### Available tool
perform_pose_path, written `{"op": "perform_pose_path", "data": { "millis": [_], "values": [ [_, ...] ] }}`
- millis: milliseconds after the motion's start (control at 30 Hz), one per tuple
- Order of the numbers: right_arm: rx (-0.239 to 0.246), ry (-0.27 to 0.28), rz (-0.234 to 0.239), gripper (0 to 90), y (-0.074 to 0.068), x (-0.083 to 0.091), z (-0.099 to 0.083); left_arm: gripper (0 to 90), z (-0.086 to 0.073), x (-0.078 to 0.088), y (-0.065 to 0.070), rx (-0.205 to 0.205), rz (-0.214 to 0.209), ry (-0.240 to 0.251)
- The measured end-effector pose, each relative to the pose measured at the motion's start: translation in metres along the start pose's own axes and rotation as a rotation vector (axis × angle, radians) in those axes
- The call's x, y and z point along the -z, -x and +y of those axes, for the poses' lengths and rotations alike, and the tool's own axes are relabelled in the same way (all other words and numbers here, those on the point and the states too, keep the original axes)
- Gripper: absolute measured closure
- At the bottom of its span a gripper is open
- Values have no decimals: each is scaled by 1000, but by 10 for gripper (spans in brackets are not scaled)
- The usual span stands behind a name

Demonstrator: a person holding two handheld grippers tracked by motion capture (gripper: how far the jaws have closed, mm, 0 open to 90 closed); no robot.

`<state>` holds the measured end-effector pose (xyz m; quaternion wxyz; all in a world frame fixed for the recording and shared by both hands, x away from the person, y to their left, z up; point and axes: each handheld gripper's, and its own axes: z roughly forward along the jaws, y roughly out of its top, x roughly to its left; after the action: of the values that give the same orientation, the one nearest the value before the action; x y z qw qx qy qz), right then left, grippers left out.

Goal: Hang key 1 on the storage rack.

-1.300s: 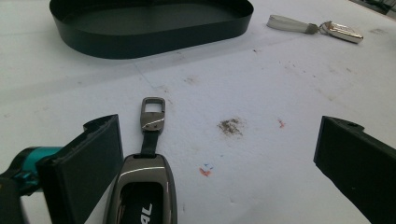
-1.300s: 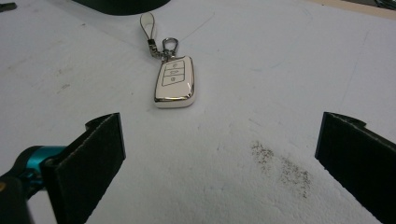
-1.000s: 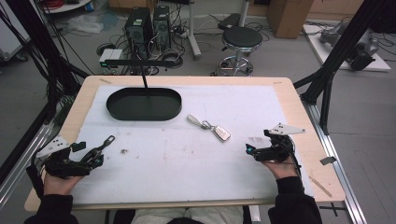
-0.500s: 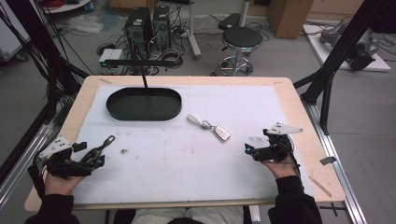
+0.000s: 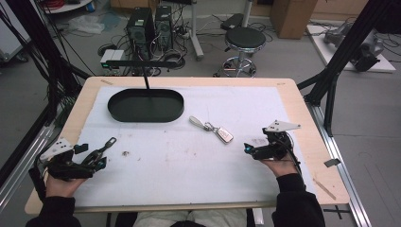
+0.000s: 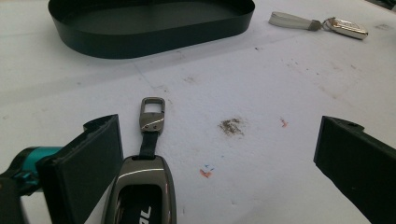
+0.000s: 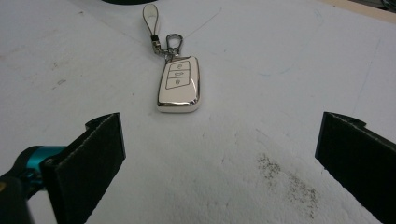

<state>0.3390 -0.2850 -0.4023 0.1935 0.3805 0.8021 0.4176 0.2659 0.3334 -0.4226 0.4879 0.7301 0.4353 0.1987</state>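
High view has me sitting at the table [image 5: 302, 118] with a gripper in each hand, and the layout reads like two key fobs waiting to go into the black oval tray [image 5: 145, 105] at the far left. My left gripper [image 5: 97, 158] rests low on the near left of the white mat, jaws spread wide, with the dark key fob [image 5: 101, 150] lying between them but not clamped; from the left gripper view that fob [image 6: 142, 191] sits close by my left-hand jaw, its strap and metal clasp pointing straight ahead toward the tray [image 6: 154, 32], which I judge makes a forward carry the natural move once I close. My right gripper [image 5: 250, 150] is likewise spread and grasping nothing, aimed at the white key fob [image 5: 225, 135] that lies near the middle of the mat, apart from my jaws. In the right gripper view this fob [image 7: 179, 85] is centred ahead of me, lengthwise along my line of sight, so I judge a straight push forward would bracket it. It looks glossy cream with a chrome edge, three outlined buttons on its face, and a small ring linking it to a pale loop strap [image 7: 150, 17] beyond. The dark one looks smooth gunmetal with a black inset.
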Motion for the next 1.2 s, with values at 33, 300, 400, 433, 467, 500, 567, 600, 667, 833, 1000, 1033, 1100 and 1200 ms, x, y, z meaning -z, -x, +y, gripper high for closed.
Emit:
{"op": "perform_pose_path", "data": {
  "millis": [33, 300, 400, 433, 467, 500, 567, 600, 667, 833, 1000, 1033, 1100, 1200],
  "values": [
    [3, -3, 1, 7, 0, -1, 3, 18, 0, 0, 0, 0, -1, -1],
    [22, -18, 11, 7, -3, -8, 15, 18, 0, 0, 0, -1, -5, -5],
    [29, -29, 12, 7, -4, -10, 21, 18, 0, 0, 0, -1, -6, -5],
    [34, -29, 12, 7, -4, -11, 23, 18, 0, 0, 0, -1, -6, -5],
    [32, -28, 14, 7, -4, -12, 24, 18, 0, 0, 0, 0, -6, -4],
    [34, -29, 16, 7, -5, -13, 26, 18, 0, 0, 0, 0, -5, -3],
    [35, -32, 17, 7, -5, -14, 28, 18, 0, 0, 0, -1, -5, -3],
    [42, -33, 18, 8, -5, -15, 29, 18, 0, 0, 0, 0, -5, -2],
    [42, -40, 23, 7, -7, -17, 33, 18, 0, 0, 0, -2, -2, 1],
    [65, -55, 33, 7, -9, -24, 41, 18, 0, 0, 0, 0, -4, 1],
    [62, -71, 39, 7, -9, -31, 45, 18, 0, 0, 0, 0, -8, -1],
    [60, -72, 42, 7, -10, -32, 46, 18, 0, 0, 0, 1, -9, -2],
    [63, -75, 47, 7, -11, -35, 49, 18, 0, 0, 0, 1, -10, -3],
    [76, -84, 54, 7, -13, -41, 54, 18, 0, 0, 0, 1, -10, -4]
  ]
}}
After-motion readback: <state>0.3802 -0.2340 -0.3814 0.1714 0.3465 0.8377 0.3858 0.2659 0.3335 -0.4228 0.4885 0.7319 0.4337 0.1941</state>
